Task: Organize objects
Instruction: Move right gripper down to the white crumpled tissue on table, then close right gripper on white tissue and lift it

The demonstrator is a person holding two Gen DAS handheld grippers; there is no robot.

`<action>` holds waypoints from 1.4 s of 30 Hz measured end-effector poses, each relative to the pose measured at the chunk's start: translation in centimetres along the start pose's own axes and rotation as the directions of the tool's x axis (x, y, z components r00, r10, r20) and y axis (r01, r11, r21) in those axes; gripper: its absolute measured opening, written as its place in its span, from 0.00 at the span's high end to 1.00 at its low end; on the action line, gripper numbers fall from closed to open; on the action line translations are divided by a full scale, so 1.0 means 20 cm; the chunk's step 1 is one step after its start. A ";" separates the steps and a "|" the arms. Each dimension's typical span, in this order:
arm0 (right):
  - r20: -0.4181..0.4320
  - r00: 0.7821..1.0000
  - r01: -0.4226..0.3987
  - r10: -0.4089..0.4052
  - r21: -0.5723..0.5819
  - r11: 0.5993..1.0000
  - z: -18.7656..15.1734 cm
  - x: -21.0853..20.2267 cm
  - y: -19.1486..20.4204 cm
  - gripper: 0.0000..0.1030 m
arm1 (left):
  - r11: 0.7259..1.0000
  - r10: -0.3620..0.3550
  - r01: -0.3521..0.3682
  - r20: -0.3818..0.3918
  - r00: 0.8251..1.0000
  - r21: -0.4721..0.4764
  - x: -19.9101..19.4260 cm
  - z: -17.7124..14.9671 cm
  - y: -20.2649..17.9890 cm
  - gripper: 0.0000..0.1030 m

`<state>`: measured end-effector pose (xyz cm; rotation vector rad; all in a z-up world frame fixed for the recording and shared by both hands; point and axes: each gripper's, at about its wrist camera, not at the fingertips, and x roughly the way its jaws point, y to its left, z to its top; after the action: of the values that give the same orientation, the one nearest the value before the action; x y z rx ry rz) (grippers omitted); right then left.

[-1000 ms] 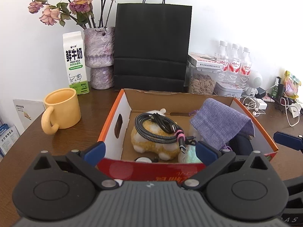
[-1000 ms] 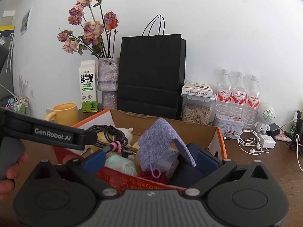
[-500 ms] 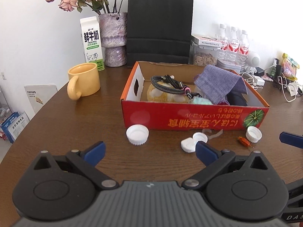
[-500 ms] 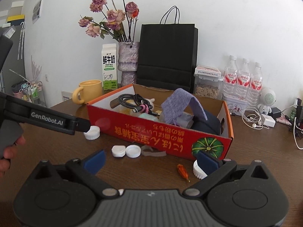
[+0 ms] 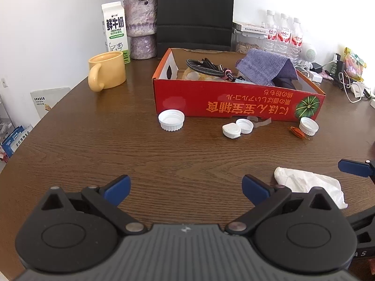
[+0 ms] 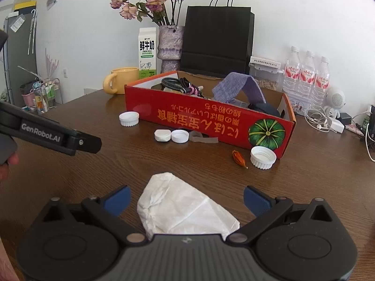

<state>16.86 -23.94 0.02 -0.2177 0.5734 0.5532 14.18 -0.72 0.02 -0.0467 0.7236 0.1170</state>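
Left wrist view: the left gripper (image 5: 186, 188) hangs over bare table (image 5: 93, 145), its jaws spread wide with nothing between them. Ahead stands the red box (image 5: 236, 104), holding a coiled cable (image 5: 204, 66) and a purple cloth (image 5: 264, 69). In front of the box lie white caps (image 5: 171, 120), a pair of them touching (image 5: 238, 128), another (image 5: 309, 126) by the box's right corner, and an orange scrap (image 5: 297, 132) just beside it. A crumpled tissue (image 5: 307, 182) lies near the gripper, to its right. A yellow mug (image 5: 106, 72) sits left of the box.

Right wrist view: the right gripper (image 6: 186, 199) is also released, its blue fingers (image 6: 255, 199) standing to either side of the tissue (image 6: 182, 208) without pressing it. The box (image 6: 211, 119) is further off, caps (image 6: 129, 119) and scrap (image 6: 239, 158) before it. The left gripper's arm (image 6: 54, 135) reaches in from the left edge.
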 end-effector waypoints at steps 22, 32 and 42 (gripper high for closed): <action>-0.049 0.998 -0.045 0.047 0.036 0.998 0.01 0.12 -0.02 0.27 | 1.000 -0.005 0.005 -0.002 1.000 0.002 -0.03 -0.02 -0.02 0.00; -0.006 0.999 -0.037 0.038 0.063 0.997 0.01 0.03 -0.06 0.69 | 1.000 -0.023 0.023 0.002 1.000 0.021 -0.05 -0.03 -0.08 0.00; 0.034 0.999 0.013 -0.015 0.053 0.998 0.01 -0.03 -0.16 0.00 | 0.999 -0.030 0.029 0.003 1.000 0.040 -0.06 -0.02 -0.12 0.00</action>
<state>18.31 -26.81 0.58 -0.1615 0.5518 0.5266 13.23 -3.16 0.47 -0.0186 0.7215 0.0742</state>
